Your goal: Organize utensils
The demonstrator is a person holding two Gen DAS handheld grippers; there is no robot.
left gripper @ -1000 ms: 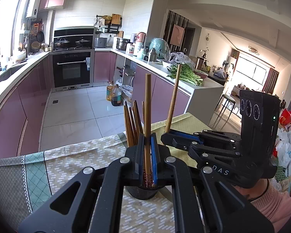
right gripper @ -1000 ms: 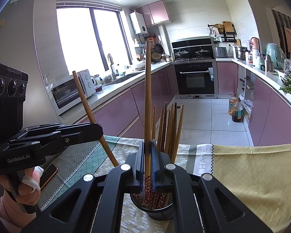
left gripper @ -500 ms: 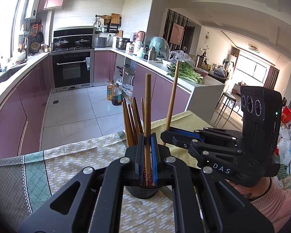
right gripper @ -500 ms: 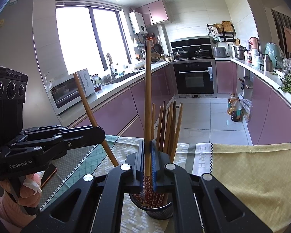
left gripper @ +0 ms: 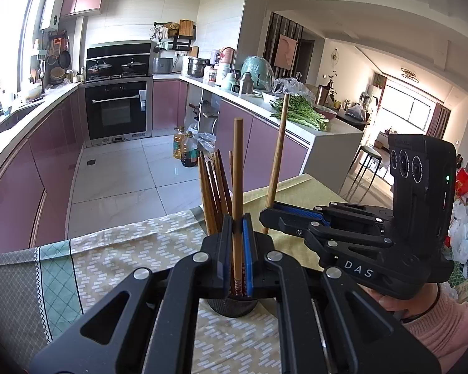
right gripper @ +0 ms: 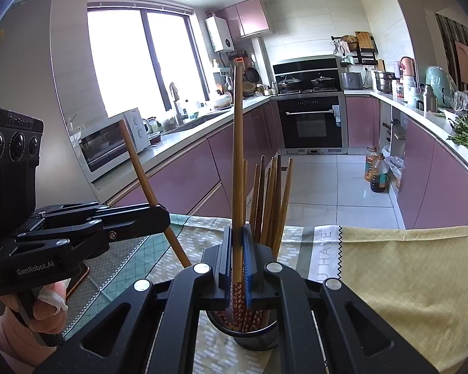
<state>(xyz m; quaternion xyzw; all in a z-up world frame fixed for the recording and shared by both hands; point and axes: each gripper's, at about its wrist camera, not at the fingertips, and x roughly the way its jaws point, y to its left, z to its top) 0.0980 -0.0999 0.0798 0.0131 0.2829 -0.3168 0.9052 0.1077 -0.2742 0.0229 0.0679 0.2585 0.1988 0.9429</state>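
Left wrist view: the left gripper is clamped on one brown wooden chopstick over the dark round mesh holder, which stands on a patterned green-and-yellow tablecloth. Beyond the holder lie pale floor tiles and a black oven.

Right wrist view: the right gripper pinches another long wooden chopstick above the holder; more chopsticks stand inside it. Purple cabinets lie behind.

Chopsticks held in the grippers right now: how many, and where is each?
2. One brown wooden chopstick stands upright in the left gripper; another is in the right gripper, both above the dark round holder. More chopsticks stand loose in the holder, partly hidden.
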